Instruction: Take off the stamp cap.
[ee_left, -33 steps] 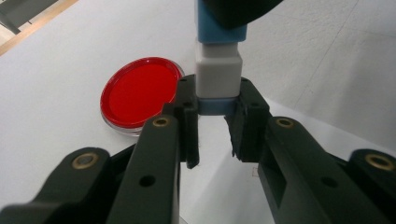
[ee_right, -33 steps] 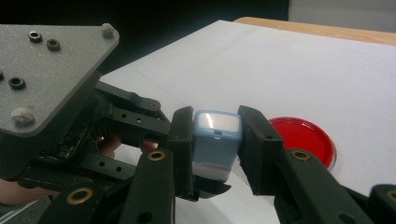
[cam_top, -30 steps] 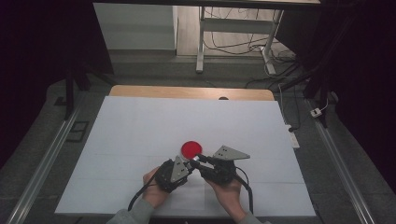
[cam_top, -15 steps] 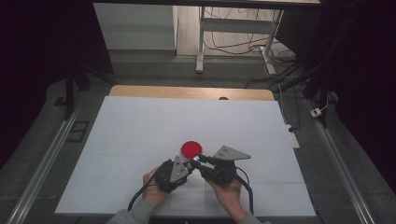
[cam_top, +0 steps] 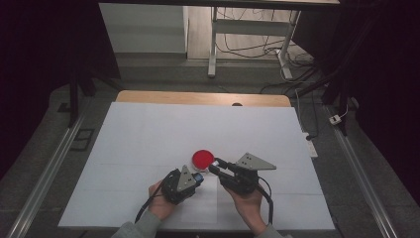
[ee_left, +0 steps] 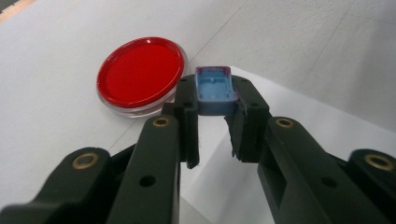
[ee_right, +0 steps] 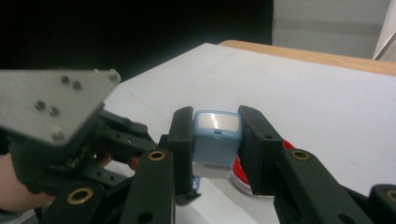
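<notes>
White sheeting covers the counter (cam_top: 148,148), with a strip of bare wood along its far edge and dark floor and cables beyond. Near the person's side of the counter, a round red dish (cam_top: 203,158) with a clear rim lies flat on the sheeting.

Just in front of that dish the two grippers meet. The left gripper (cam_top: 197,178) comes in from the lower left, and in the left gripper view its jaws are clenched on a small blue case part (ee_left: 214,89), open side toward the camera, showing a hollow inside with a pinkish edge. This part sits at the jaw tips, just beside the red dish (ee_left: 140,74) and above the sheeting.

The right gripper (cam_top: 216,165) comes in from the lower right, its grey three-cornered plate on top. In the right gripper view its jaws are clamped on a small light-blue box (ee_right: 216,135) with a pale, shiny top face. The left gripper (ee_right: 184,154) lies close on the left of that view, and the red dish (ee_right: 243,175) peeks out behind the jaws. Whether the two blue pieces touch cannot be told.
</notes>
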Available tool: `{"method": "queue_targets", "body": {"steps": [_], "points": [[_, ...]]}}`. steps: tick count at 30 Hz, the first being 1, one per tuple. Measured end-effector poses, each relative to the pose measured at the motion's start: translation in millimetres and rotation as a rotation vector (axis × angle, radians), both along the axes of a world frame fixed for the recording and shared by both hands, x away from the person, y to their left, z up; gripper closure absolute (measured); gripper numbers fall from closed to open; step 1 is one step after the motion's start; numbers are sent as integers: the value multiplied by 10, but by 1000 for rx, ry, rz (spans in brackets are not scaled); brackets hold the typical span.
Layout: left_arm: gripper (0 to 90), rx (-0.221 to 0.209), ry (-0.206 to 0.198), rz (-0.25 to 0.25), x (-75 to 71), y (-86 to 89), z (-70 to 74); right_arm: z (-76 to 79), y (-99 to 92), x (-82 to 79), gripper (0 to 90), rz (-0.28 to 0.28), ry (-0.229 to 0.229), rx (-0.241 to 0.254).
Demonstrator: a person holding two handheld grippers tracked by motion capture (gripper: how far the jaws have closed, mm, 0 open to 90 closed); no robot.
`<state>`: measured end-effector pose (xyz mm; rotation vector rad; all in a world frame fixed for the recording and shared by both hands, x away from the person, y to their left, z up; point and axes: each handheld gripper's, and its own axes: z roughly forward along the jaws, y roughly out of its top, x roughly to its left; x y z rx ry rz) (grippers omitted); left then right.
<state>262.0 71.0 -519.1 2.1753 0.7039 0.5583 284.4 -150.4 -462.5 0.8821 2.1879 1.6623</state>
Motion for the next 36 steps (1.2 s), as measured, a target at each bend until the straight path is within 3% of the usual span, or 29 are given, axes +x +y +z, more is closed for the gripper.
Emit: {"method": "queue_targets", "body": {"steps": [15,20,36], "points": [[743,-38,12,14,-5,194,56,-19,-36,40,669,3,4,-10],[743,-93,40,-7,-21,284,105,-19,-38,40,669,1,-1,-17],[741,-155,42,55,-71,661,213,-14,-74,53,669,2,-19,-21]]}}
